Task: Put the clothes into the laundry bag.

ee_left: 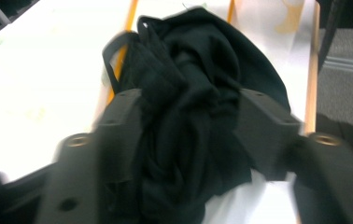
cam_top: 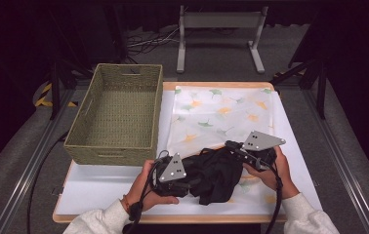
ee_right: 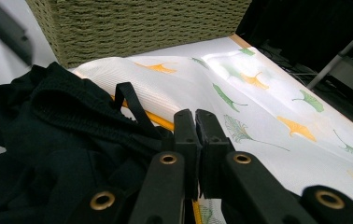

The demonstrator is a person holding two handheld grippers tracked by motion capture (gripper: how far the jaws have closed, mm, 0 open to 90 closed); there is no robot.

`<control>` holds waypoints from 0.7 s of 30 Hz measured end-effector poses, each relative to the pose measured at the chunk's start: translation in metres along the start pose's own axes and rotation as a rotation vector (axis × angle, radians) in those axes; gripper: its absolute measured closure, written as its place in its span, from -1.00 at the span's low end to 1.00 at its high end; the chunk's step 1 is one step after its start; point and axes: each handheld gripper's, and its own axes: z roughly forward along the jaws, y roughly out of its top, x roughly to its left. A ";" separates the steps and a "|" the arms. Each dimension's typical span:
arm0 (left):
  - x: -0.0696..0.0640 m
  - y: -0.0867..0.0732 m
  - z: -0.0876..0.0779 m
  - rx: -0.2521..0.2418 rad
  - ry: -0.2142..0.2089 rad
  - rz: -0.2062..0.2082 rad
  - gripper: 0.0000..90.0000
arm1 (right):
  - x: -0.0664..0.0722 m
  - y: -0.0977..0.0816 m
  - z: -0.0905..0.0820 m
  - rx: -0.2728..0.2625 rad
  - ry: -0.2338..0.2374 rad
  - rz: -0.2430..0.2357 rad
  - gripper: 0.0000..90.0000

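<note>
A crumpled black garment [cam_top: 215, 174] lies in the lower middle of the high view, on the near edge of a white cloth printed with ginkgo leaves [cam_top: 221, 114] that covers the right part of the worktop [cam_top: 99, 187]. The left claw [cam_top: 185, 183] sits at the garment's left side, held by the person's left hand [cam_top: 146, 187]. In the left gripper view its jaws stand apart with the bunched black fabric [ee_left: 188, 116] filling the gap between them and touching both; whether they are pressing it I cannot tell. The right claw [cam_top: 231, 145] sits at the garment's upper right edge, held by the right hand [cam_top: 275, 173]. In the right gripper view its jaws are pressed together, with the garment [ee_right: 58, 140] and a narrow black strap loop [ee_right: 132, 105] just to their left; what they pinch, if anything, is hidden. An empty woven basket [cam_top: 119, 114] stands in the upper left, well apart from the garment.
</note>
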 end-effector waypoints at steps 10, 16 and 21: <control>-0.007 -0.017 0.026 0.098 -0.023 0.025 0.41 | 0.002 0.002 -0.001 -0.007 0.000 -0.007 0.96; -0.006 -0.019 0.043 0.121 -0.004 0.035 0.48 | 0.002 0.002 -0.001 -0.010 0.002 -0.012 0.96; -0.005 -0.018 0.052 0.123 0.024 0.031 0.51 | 0.003 0.003 -0.002 -0.010 0.005 -0.017 0.96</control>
